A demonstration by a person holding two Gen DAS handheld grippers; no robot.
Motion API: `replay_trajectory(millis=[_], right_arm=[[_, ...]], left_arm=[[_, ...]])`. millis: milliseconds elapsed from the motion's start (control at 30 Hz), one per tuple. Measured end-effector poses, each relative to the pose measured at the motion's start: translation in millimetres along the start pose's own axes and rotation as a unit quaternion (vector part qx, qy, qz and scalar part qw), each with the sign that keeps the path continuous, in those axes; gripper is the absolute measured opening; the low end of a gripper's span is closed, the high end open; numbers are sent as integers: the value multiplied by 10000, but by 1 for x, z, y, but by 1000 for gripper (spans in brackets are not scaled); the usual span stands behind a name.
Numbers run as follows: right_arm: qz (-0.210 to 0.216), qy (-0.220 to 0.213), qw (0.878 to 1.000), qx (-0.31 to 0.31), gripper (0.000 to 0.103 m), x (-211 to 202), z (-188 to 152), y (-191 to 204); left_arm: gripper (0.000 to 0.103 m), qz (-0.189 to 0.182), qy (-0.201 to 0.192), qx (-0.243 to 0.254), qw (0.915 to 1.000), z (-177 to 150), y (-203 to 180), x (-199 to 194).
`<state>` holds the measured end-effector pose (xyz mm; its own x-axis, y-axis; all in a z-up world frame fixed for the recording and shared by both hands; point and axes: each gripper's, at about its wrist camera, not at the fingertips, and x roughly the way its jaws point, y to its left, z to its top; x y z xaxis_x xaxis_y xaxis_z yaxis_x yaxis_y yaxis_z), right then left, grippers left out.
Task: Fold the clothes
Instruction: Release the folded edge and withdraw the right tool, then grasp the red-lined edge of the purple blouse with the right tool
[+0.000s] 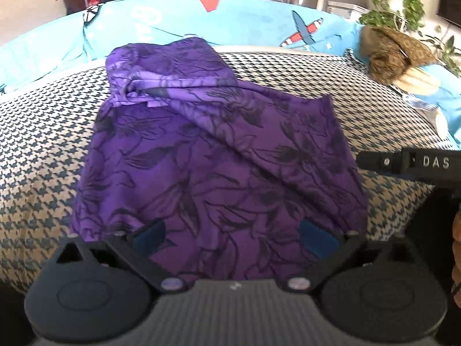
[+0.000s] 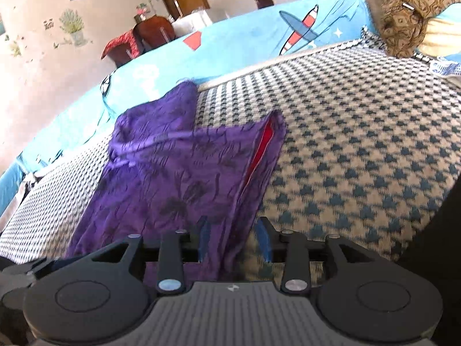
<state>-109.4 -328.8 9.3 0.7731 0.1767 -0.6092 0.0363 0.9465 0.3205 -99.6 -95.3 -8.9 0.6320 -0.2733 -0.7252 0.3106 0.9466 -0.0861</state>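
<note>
Both grippers hang at the near end of the purple garment [image 1: 201, 158], each pointing along it toward the far side. It lies on the houndstooth cover [image 1: 34, 150], the largest surface in view, which is bordered at the back by a blue sheet printed with aeroplanes [image 1: 259, 20]. A brown patterned bundle [image 1: 394, 52] sits well apart at the far right corner.

Printed with dark leaves, the garment has its long axis running away from both grippers. Its far end is bunched in paler folds against the blue sheet, and a flap lies diagonally across the middle. Along its right edge, in the right wrist view, a red strip [image 2: 259, 150] shows between the layers.

My reading is that a fold has just been laid and the next move turns on the near hem. The left gripper [image 1: 233, 239] has its jaws spread wide over the middle of that hem, holding nothing. The right gripper [image 2: 234, 239] is partly open, straddling the garment's right edge; the cloth passes between the blue pads [image 2: 204, 236], but they do not visibly press on it. That right edge is the right hand's to take, being directly under it.
</note>
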Motion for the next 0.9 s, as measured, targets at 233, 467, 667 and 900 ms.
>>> replay_trajectory(millis=[233, 467, 667, 900], right_arm=[[-295, -301, 9989, 193, 40, 27, 23, -9], [-450, -420, 9978, 227, 45, 53, 41, -18], [-524, -565, 9970, 90, 51, 74, 57, -24], [-563, -487, 9972, -47, 53, 100, 69, -31]], left_arm=[[103, 482, -4, -249, 9985, 18, 14, 14], [103, 733, 44, -767, 9943, 27, 36, 23], [103, 687, 65, -1022, 9924, 21, 44, 21], [103, 663, 78, -1095, 9917, 19, 46, 21]])
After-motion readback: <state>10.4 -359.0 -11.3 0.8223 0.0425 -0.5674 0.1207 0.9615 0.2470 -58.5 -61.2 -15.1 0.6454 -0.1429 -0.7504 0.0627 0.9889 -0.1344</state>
